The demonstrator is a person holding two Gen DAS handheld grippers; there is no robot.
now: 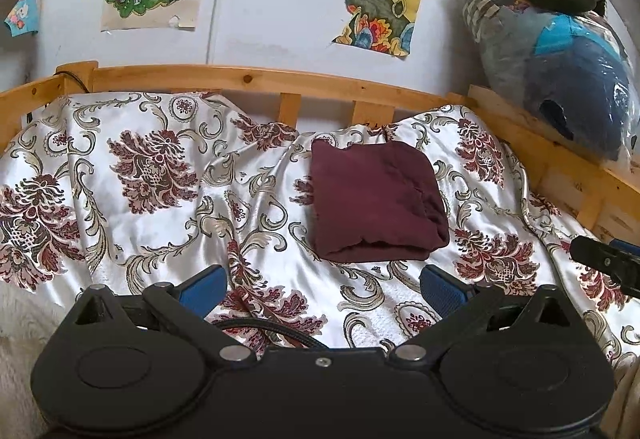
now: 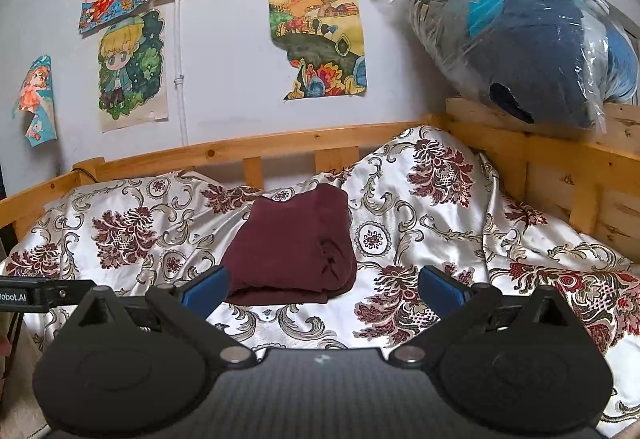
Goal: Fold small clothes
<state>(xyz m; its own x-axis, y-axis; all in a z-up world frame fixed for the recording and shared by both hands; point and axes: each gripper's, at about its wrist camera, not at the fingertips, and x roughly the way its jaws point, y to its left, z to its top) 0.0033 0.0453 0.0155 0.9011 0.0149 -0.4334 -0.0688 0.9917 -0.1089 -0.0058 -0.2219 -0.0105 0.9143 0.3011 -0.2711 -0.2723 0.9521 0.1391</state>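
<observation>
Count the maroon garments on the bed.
1. A folded maroon garment lies on the floral bedspread, ahead of both open grippers; neither touches it. More could be hidden under the bedspread's folds.

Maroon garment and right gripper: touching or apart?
Apart. The right wrist view shows open jaws of the right gripper short of the maroon garment, bedspread between.

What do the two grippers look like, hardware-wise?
Both match: the left gripper and right gripper have black bodies with round pivot discs, silver pins, angled black linkages and blue ribbed finger pads. A dark cable loops by the left one. White lettering marks the left gripper's side, seen from the right view.
</observation>
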